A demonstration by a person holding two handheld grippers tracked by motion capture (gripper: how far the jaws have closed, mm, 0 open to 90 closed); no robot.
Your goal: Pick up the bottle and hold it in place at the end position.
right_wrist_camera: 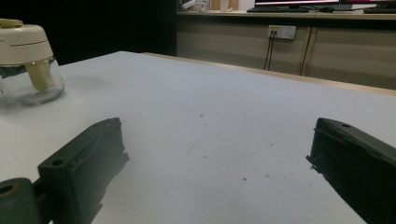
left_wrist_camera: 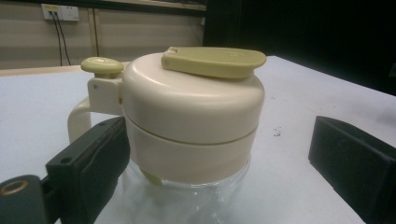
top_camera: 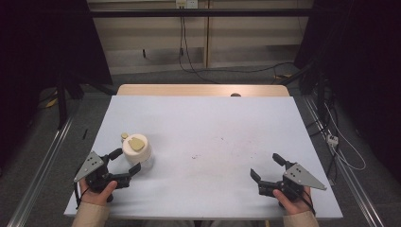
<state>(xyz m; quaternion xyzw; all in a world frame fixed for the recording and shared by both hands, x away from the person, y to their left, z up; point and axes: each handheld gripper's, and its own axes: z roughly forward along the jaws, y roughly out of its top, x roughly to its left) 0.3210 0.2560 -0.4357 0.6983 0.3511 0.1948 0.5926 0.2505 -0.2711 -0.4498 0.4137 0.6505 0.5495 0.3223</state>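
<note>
L tongs [left_wrist_camera: 219,154] astride glass-bottomed jug [left_wrist_camera: 191,121]

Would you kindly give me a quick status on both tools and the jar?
Left tool open, jaws either side of the jar. Right tool open, nothing between its jaws. Jar upright, lid on. Nothing in the way.

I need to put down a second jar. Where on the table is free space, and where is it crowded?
The white table top is bare from the jar across to the right gripper, and along the far edge. The only crowded spot is the near left, where the left gripper stands open around the jar.
</note>
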